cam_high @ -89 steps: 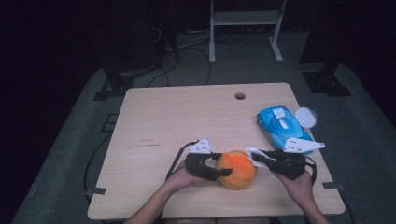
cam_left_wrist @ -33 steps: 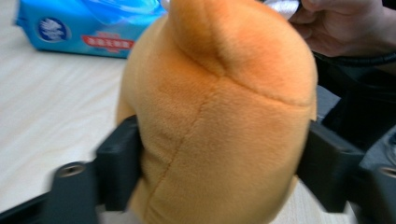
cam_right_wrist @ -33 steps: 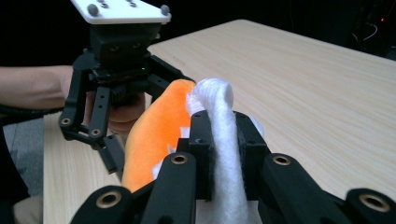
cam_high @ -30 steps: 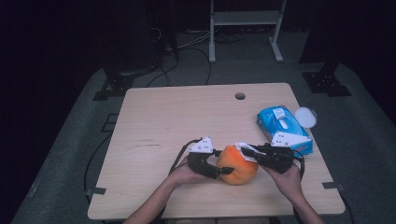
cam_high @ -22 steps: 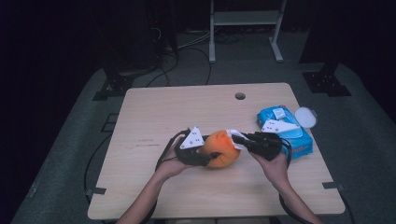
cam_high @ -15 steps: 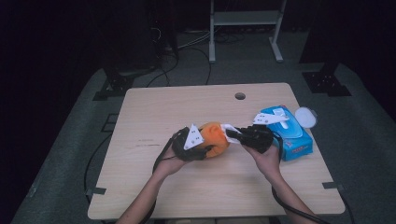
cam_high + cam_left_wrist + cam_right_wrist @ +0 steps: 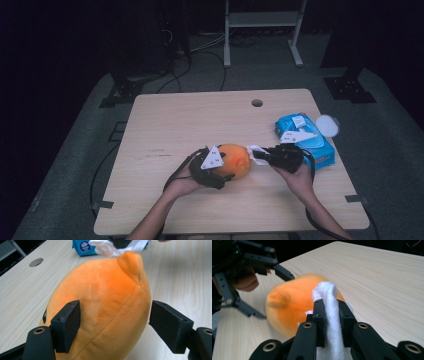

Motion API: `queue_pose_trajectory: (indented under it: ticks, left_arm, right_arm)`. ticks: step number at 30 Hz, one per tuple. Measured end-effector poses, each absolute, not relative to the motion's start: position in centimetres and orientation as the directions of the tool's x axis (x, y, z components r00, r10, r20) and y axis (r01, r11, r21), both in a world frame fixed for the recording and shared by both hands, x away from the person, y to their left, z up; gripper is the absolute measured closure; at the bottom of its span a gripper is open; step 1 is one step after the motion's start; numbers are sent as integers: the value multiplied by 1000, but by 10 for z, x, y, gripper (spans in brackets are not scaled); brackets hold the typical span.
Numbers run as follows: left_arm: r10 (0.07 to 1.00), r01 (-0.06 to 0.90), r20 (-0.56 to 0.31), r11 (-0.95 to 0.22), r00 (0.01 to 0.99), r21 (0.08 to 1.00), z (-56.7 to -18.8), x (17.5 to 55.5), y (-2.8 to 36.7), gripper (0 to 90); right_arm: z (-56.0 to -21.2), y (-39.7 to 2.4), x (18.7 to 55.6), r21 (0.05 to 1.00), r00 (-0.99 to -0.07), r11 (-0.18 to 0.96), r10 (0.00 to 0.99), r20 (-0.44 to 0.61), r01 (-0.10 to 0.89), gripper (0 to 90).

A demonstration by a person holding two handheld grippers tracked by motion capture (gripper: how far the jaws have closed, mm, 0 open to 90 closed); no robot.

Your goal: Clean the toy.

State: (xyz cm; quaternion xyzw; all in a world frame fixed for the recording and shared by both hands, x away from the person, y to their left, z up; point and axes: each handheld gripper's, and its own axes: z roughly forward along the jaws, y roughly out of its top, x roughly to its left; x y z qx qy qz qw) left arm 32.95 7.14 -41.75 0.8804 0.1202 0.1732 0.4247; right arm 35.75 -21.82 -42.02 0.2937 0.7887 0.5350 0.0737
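An orange plush toy (image 7: 235,159) lies on the wooden table (image 7: 190,120), near its front middle. My left gripper (image 7: 223,169) reaches around the toy's left end. In the left gripper view the plush toy (image 7: 105,305) sits between the jaws, which have just been opening. One fingertip (image 7: 67,322) overlaps the toy's side, while the other (image 7: 170,326) stands a little clear of it. My right gripper (image 7: 258,155) is shut on a white wipe (image 7: 329,293), and the wipe rests against the plush toy (image 7: 289,307) from the right.
A blue pack of wipes (image 7: 306,141) lies at the table's right edge, just behind my right hand, with a white round lid (image 7: 327,125) beside it. A cable hole (image 7: 257,103) sits near the far edge. Dark floor and stands surround the table.
Over the last second the plush toy and both grippers shifted left and away from the front edge. The right gripper followed with the wipe and stayed against the toy.
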Motion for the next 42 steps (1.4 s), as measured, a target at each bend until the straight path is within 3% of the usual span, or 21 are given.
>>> queue_pose_trajectory:
  ticks: [6, 25, 34, 42]
  left_arm:
    - [360, 113, 119, -563, 925, 819, -419, 327, 74, 249]
    - [329, 176, 3, -513, 944, 840, -422, 320, 86, 250]
    - [310, 193, -32, -508, 950, 840, -421, 317, 91, 250]
    - [292, 197, -50, -501, 955, 843, -419, 313, 93, 249]
  right_arm:
    - [-423, -244, 343, 886, -817, 258, 543, 196, 384, 784]
    - [-444, -291, 324, 855, -797, 297, 570, 198, 424, 763]
    - [-452, -303, 322, 847, -783, 288, 585, 213, 446, 703]
    - [-451, -308, 320, 856, -772, 270, 600, 208, 441, 577]
